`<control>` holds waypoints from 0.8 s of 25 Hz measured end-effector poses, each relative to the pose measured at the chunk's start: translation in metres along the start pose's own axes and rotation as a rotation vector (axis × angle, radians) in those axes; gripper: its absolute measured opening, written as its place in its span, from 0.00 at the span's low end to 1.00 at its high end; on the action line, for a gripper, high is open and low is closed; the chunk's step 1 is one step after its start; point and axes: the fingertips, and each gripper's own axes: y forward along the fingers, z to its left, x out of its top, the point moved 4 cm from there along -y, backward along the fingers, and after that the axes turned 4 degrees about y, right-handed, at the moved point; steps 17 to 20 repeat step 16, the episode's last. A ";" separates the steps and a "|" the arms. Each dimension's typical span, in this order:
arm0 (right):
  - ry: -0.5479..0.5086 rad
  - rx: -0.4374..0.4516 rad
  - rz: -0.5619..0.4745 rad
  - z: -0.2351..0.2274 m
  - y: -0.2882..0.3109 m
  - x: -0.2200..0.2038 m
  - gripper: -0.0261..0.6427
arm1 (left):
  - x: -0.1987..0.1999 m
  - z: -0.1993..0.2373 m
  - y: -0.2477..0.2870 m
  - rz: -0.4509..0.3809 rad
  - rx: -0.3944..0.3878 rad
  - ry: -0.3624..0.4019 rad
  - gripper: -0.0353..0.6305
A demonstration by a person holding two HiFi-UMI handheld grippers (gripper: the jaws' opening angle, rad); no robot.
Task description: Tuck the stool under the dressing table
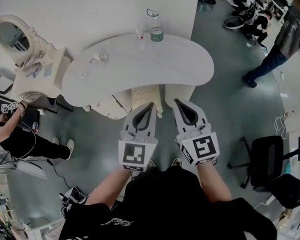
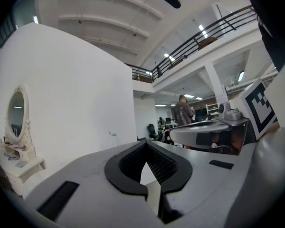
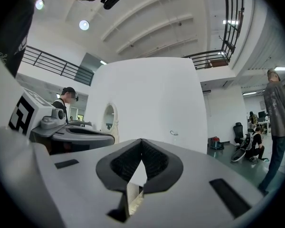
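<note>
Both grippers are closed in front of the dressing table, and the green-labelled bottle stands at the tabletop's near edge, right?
Not quite. The head view shows the bottle at the far edge of the dressing table, by the wall. The left gripper and right gripper are indeed closed in front of the table.

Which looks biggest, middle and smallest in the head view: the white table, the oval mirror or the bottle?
1. white table: by far the largest.
2. oval mirror: middle.
3. bottle: smallest.
None of the three is much nearer the camera than the others, so the order looks safe.
</note>
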 end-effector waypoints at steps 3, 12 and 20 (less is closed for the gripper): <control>-0.014 0.004 0.002 0.003 0.003 0.002 0.05 | 0.001 0.000 0.000 -0.012 -0.006 -0.003 0.06; -0.022 0.000 0.021 0.001 -0.001 -0.001 0.05 | -0.001 -0.009 0.004 -0.001 -0.034 -0.006 0.06; -0.027 -0.004 0.018 0.000 -0.003 0.000 0.05 | 0.000 -0.009 0.005 -0.015 -0.028 -0.011 0.06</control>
